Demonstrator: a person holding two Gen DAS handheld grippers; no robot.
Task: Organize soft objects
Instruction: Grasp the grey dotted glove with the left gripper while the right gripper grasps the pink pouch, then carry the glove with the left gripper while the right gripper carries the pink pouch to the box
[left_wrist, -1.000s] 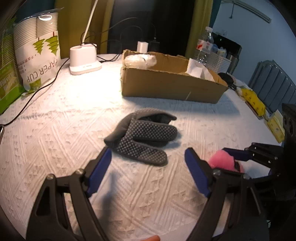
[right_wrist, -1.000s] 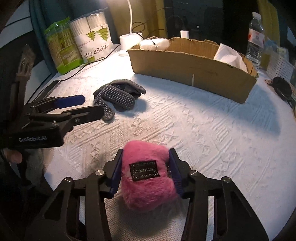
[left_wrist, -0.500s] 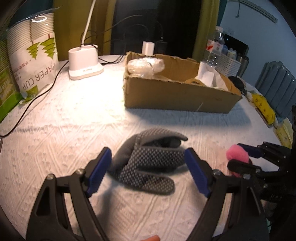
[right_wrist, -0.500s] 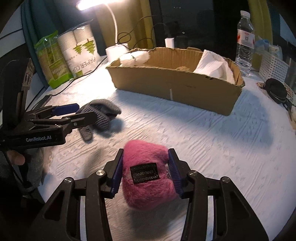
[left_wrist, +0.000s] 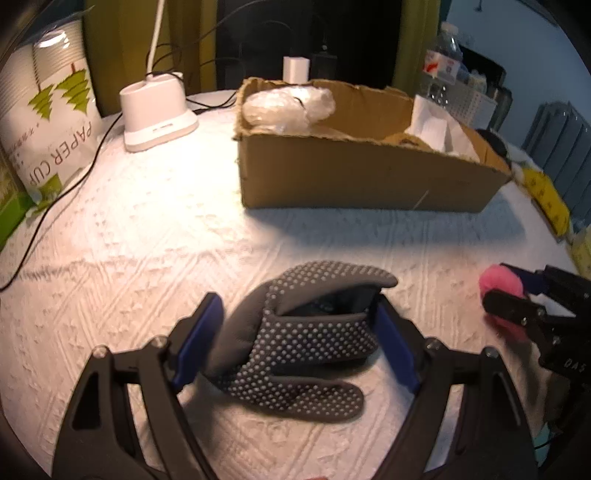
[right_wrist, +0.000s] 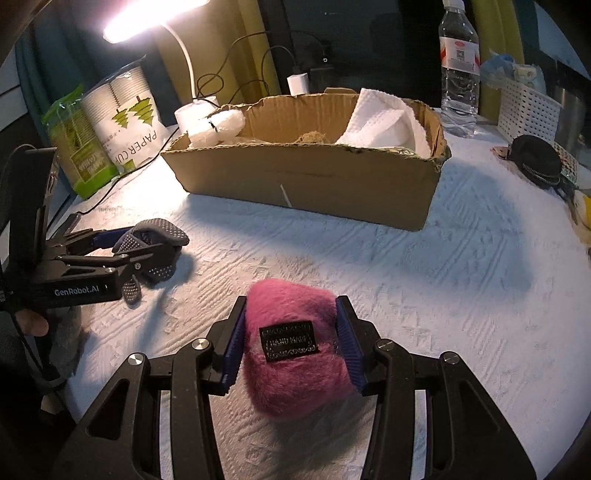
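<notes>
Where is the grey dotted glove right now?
The grey dotted fabric glove lies on the white textured tablecloth between the open left gripper's blue fingers, in front of the cardboard box.

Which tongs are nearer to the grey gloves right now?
Left. The left tongs straddle the gloves, open; the right tongs, off to the side, grip the pink plush.

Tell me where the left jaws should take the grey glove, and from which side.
Grip the glove across its bunched middle, where the folded layers stack thickest, rather than the thin flat finger lying nearest the camera. Come in level from the near side, as the left gripper is already placed: its open jaws straddle the pile. Closing there should catch several layers at once.
</notes>
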